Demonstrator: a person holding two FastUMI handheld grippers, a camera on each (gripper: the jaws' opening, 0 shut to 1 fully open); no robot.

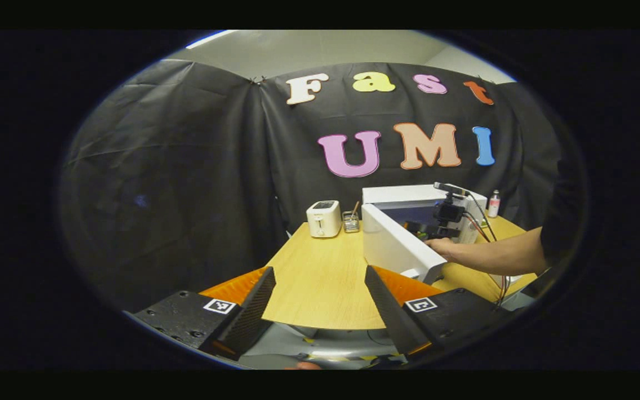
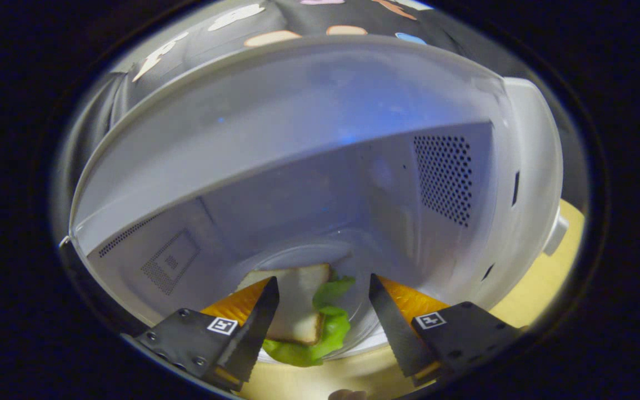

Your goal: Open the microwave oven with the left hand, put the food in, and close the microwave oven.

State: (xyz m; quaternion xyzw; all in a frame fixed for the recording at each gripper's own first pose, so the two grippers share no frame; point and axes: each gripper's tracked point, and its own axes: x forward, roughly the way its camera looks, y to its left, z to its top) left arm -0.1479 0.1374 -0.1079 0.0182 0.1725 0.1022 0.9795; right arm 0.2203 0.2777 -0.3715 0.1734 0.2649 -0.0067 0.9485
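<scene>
The white microwave (image 1: 409, 195) stands on the table's right half, its door (image 1: 395, 247) swung open toward me. A person's arm (image 1: 492, 255) reaches into the opening, holding the right gripper's body (image 1: 448, 213). In the right gripper view I look into the cavity (image 2: 298, 194). A sandwich (image 2: 298, 311) of toast and green lettuce (image 2: 331, 328) lies on the glass turntable (image 2: 309, 258). My right gripper (image 2: 323, 283) is open, a finger on each side of the sandwich with a gap on the right. My left gripper (image 1: 320, 278) hangs open over the table's near edge, holding nothing.
The wooden table (image 1: 320, 250) carries a white toaster (image 1: 324, 218) and a small wire holder (image 1: 350, 221) at the back, left of the microwave. A small bottle (image 1: 494, 204) stands behind the microwave on the right. Cables (image 1: 481, 222) trail from the right gripper.
</scene>
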